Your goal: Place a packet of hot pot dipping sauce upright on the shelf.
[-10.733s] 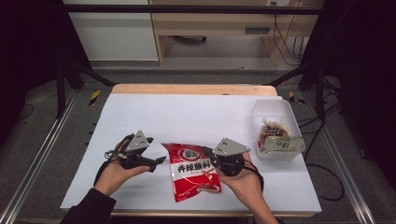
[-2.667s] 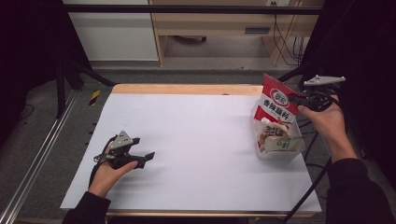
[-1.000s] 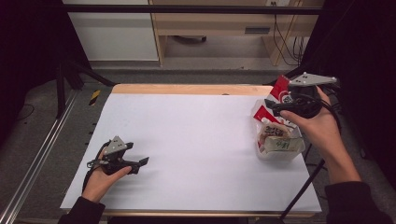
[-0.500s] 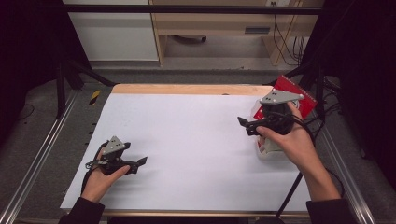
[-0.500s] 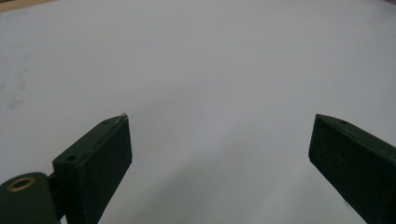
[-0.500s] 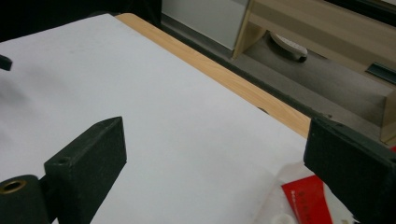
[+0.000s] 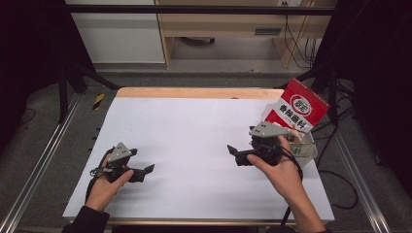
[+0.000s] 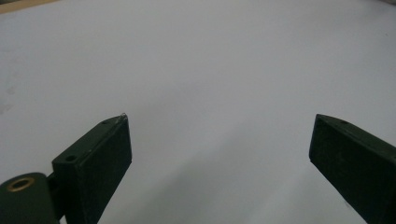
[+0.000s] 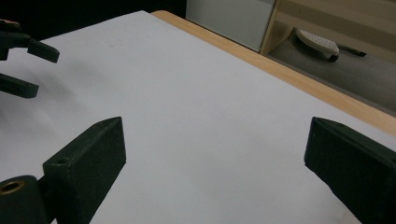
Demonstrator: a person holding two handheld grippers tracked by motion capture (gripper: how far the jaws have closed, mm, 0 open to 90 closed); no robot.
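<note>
since the frame half a second back, the right gripper [image 7: 234, 154] has come away from the red bag [image 7: 302, 108] and sunk toward the middle right of the white table [image 7: 194, 131]; its jaws have just been opening and now stand spread with nothing between them, as the right gripper view confirms. the left gripper [image 7: 145, 171] has kept to the lower left of the high view, jaws also spread over bare table.

we judge the step in hand to be the retreat after dropping the bag off. to do it well we'd keep the cable and hand clear of the bag so it isn't tipped out, and settle low near the table.

the clear box [image 7: 305, 149] sits at the right edge of the table. the bag stands tilted in it, leaning toward the upper right, most of it above the rim. below it lies another packet [image 7: 302, 151]; we can't read what it is.
</note>
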